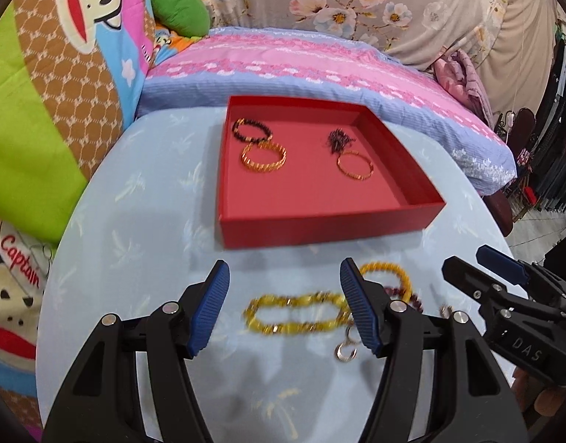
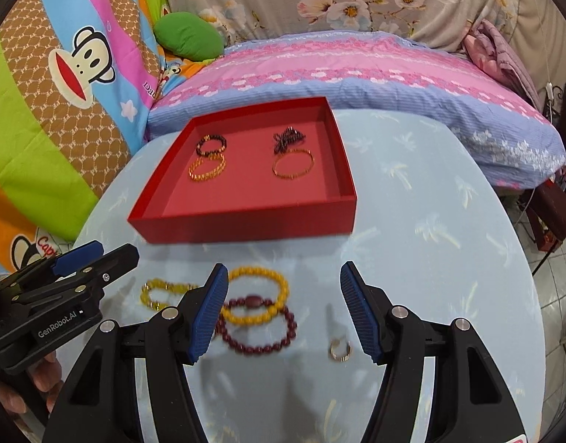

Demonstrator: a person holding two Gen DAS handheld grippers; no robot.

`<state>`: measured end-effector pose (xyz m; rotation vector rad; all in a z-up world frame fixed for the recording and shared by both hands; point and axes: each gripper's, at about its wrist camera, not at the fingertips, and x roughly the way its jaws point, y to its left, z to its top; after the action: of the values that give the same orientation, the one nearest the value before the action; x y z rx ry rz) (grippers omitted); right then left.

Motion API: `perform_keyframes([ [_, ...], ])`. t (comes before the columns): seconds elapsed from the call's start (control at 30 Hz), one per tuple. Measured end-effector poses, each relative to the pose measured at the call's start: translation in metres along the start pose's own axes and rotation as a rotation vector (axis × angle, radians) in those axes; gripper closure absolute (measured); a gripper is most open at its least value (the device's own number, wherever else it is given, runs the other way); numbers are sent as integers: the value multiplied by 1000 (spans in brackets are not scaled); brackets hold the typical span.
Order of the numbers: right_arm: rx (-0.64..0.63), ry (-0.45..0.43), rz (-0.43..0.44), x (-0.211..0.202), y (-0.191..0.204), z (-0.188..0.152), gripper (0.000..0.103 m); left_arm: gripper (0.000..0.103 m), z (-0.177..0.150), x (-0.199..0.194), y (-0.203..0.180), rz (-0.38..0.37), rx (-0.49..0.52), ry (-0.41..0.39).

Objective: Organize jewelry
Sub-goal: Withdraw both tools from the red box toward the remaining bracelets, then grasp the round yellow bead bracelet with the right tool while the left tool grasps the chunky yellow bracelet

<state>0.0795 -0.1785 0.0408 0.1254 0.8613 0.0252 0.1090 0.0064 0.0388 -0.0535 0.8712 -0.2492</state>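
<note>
A red box [image 1: 320, 225] stands on the round table and holds a dark bead bracelet [image 1: 251, 129], a gold bracelet [image 1: 263, 157], a dark chain heap [image 1: 338, 140] and a thin gold bangle [image 1: 355, 166]. In front of it on the table lie a yellow chain bracelet [image 1: 294, 319], a yellow bead bracelet [image 2: 279, 280], a dark red bead bracelet [image 2: 261, 349] and a small ring [image 2: 340, 350]. My left gripper [image 1: 285, 310] hovers open over the yellow chain bracelet. My right gripper [image 2: 285, 310] hovers open above the two bead bracelets. Neither holds anything.
A light blue palm-print cloth [image 2: 430, 258] covers the table, whose edge curves off to the right above a tiled floor. A pink and lilac pillow [image 2: 356, 70] and cartoon-print bedding [image 2: 72, 74] press against the far and left sides. A hand [image 2: 43, 376] holds the left gripper.
</note>
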Motion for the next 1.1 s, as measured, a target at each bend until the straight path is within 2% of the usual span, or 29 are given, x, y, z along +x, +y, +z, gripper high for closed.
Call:
perform_keyframes([
  [0.3,17,63,-10,5,-5,-36,42,44,-29,11,16,40,-29,58],
  [0.63,19,76,-12,12,-4,-40,42,45,-30,33,16,76,-6,77],
  [0.83,20,81,-19,22,-5,-33,42,53,-34,49,14,92,20,109],
  [0.97,19,84,-23,30,-5,-27,42,56,-35,50,14,111,43,97],
  [1.03,17,85,-21,35,-4,-24,43,63,-33,50,16,116,37,95],
  [1.1,14,85,-18,39,-3,-21,45,65,-32,51,17,111,31,96],
])
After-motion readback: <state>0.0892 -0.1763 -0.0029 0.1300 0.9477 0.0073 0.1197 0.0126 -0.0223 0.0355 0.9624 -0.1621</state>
